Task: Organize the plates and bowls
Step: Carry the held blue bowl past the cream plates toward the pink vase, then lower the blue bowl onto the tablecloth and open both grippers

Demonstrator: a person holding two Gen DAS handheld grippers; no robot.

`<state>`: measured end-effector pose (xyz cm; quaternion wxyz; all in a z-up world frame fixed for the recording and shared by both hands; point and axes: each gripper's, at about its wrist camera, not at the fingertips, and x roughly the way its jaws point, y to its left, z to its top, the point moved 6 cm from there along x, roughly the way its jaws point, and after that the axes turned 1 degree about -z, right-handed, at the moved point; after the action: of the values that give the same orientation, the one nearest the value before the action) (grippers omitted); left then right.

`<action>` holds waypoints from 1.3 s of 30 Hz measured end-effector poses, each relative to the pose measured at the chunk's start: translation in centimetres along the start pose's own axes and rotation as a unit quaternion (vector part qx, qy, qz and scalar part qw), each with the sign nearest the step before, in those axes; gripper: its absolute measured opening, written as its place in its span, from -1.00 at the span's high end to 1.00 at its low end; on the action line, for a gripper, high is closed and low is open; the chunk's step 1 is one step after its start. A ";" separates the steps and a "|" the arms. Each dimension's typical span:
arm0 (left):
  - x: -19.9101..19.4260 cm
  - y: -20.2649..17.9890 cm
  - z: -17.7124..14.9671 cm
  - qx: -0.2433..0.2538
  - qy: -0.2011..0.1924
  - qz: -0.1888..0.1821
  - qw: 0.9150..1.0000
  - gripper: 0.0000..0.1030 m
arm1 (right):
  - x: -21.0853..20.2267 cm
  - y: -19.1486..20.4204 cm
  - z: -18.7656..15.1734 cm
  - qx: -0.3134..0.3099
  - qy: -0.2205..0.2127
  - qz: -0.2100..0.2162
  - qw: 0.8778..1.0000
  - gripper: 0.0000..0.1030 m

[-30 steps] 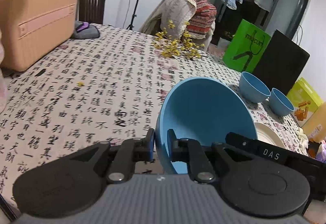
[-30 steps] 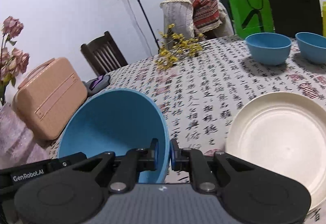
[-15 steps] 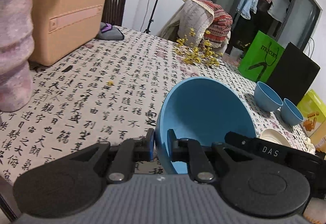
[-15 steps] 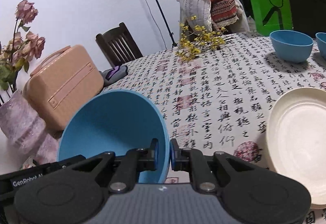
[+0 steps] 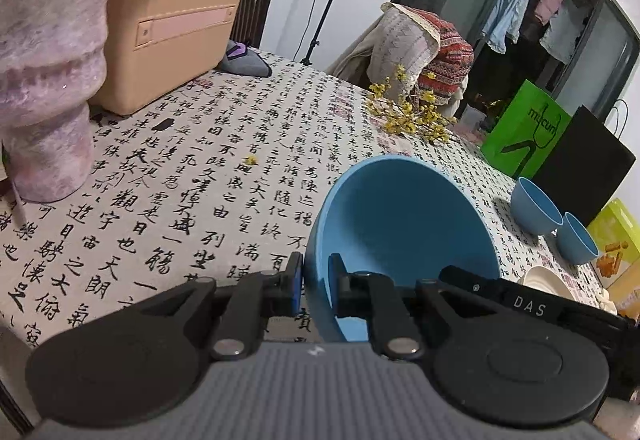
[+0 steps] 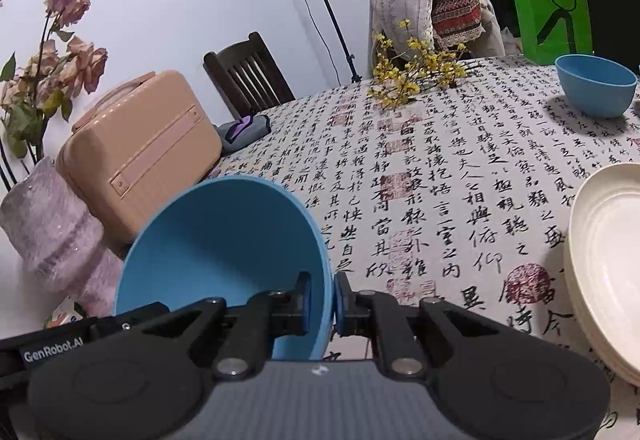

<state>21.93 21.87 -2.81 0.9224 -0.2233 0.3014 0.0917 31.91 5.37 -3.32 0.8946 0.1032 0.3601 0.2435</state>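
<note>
since a moment ago the big blue bowl (image 5: pixel 400 224) and both tools have slid toward the pink vase (image 5: pixel 48 71), which now looks much closer. the bowl is tipped up on its side above the desk (image 5: pixel 192 175), with its open mouth turned up and toward the cameras. the left tool (image 5: pixel 314 282) pinches the bowl's left rim, one finger inside and one outside. the right tool (image 6: pixel 321 298) pinches the right rim the same way. two small blue bowls (image 5: pixel 534 205) sit far off, near a white plate (image 6: pixel 608 264).
</note>
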 end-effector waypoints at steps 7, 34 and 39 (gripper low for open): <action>0.8 2.4 -0.2 -0.027 0.010 0.003 1.000 0.75 | 1.5 1.4 -0.5 -0.003 0.012 -0.001 1.000 0.77; 5.5 4.5 0.0 -0.061 0.039 0.006 0.997 0.71 | 6.2 1.3 -0.4 0.001 0.039 -0.014 0.999 0.72; 5.2 4.2 0.1 -0.045 0.027 -0.003 0.999 0.28 | 5.5 0.8 0.0 0.007 0.013 0.013 1.000 0.55</action>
<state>24.89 25.77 -7.33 0.9033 -0.2677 0.3212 0.0963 35.08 8.82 -6.27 0.8860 0.1108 0.3715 0.2544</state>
